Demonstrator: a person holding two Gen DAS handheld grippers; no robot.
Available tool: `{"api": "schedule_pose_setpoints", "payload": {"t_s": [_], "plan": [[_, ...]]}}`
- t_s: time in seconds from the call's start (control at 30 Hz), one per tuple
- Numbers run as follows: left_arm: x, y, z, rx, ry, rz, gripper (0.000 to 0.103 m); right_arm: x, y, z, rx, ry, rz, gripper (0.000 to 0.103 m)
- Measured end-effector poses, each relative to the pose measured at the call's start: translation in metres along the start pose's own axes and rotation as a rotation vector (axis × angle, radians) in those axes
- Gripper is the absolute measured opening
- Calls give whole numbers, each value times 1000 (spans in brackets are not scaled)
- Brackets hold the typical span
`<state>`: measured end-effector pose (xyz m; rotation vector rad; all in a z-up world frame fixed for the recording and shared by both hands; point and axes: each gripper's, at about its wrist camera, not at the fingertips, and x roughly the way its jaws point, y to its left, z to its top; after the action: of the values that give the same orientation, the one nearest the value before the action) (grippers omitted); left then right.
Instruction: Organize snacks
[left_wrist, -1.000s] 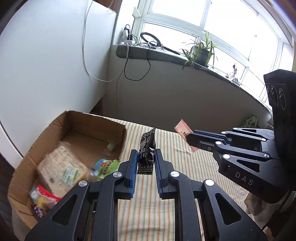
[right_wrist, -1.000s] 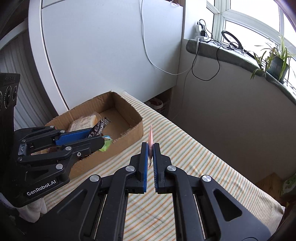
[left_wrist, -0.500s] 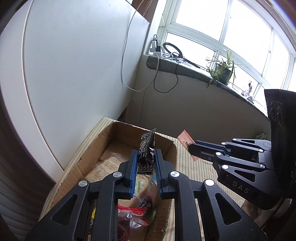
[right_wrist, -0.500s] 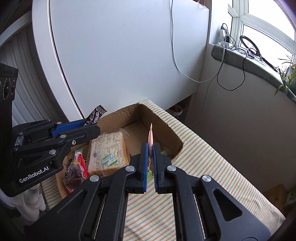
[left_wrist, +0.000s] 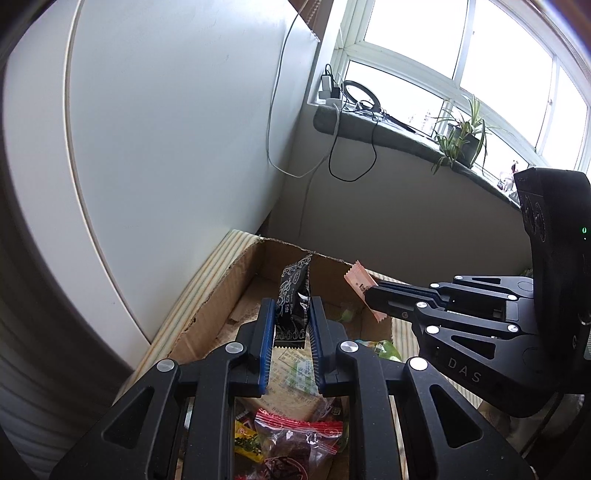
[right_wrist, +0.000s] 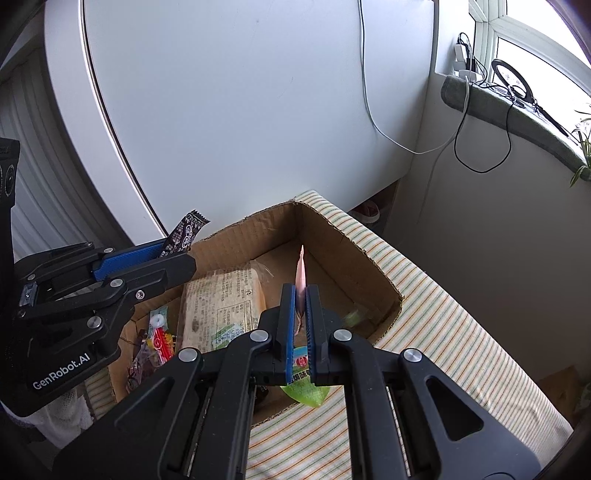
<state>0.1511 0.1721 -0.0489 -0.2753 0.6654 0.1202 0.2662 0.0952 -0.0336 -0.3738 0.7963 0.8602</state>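
Note:
My left gripper (left_wrist: 291, 314) is shut on a black snack packet (left_wrist: 294, 301) with white print, held upright over the open cardboard box (left_wrist: 221, 295). From the right wrist view the same packet (right_wrist: 186, 232) sticks up from the left gripper (right_wrist: 181, 254) above the box's left side. A thin pink packet (right_wrist: 300, 275) is pinched edge-on in my right gripper (right_wrist: 300, 295), which is shut on it over the box's middle. In the left wrist view that pink packet (left_wrist: 360, 282) juts from the right gripper (left_wrist: 371, 293) above the box's far right corner.
The cardboard box (right_wrist: 373, 266) sits on a striped cloth (right_wrist: 443, 314) and holds a beige wrapped block (right_wrist: 221, 299), a green packet (right_wrist: 306, 387), a red-topped zip bag (left_wrist: 295, 443) and small sweets. A white panel (right_wrist: 240, 110) stands close behind. Cables and a plant (left_wrist: 461, 136) line the windowsill.
Both grippers have moved left from over the striped cloth to over the box, each still shut on its packet. The box's contents now lie directly beneath them.

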Motion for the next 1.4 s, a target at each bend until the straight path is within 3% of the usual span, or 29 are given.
{"api": "schedule_pose_setpoints", "payload": {"t_s": [0.27, 0.37, 0.43, 0.57, 0.63, 0.7, 0.83, 1.1, 1.4], "plan": [[1, 0, -1, 0, 1, 15, 17, -1, -3, -2, 9, -4, -6, 7], [-1, 1, -1, -3, -2, 22, 17, -1, -4, -2, 6, -7, -5, 22], [-1, 0, -2, -1, -2, 24, 17, -2, -3, -3, 4, -13, -9, 37], [-2, 0, -3, 3, -5, 35, 21, -4, -3, -4, 4, -17, -17, 43], [-4, 1, -3, 1, -7, 37, 29, -5, -3, -4, 0, -20, -27, 57], [-5, 1, -3, -1, -11, 39, 38, -7, -2, -4, -4, -26, -33, 63], [-9, 2, -4, 1, -17, 48, 40, -10, -1, -4, -6, -35, -41, 73], [-18, 7, -4, -2, -29, 60, 53, -14, 3, -5, 1, -42, -58, 84], [-29, 19, -8, -18, -42, 92, 61, -22, 5, -15, 38, -45, -90, 85]]}}
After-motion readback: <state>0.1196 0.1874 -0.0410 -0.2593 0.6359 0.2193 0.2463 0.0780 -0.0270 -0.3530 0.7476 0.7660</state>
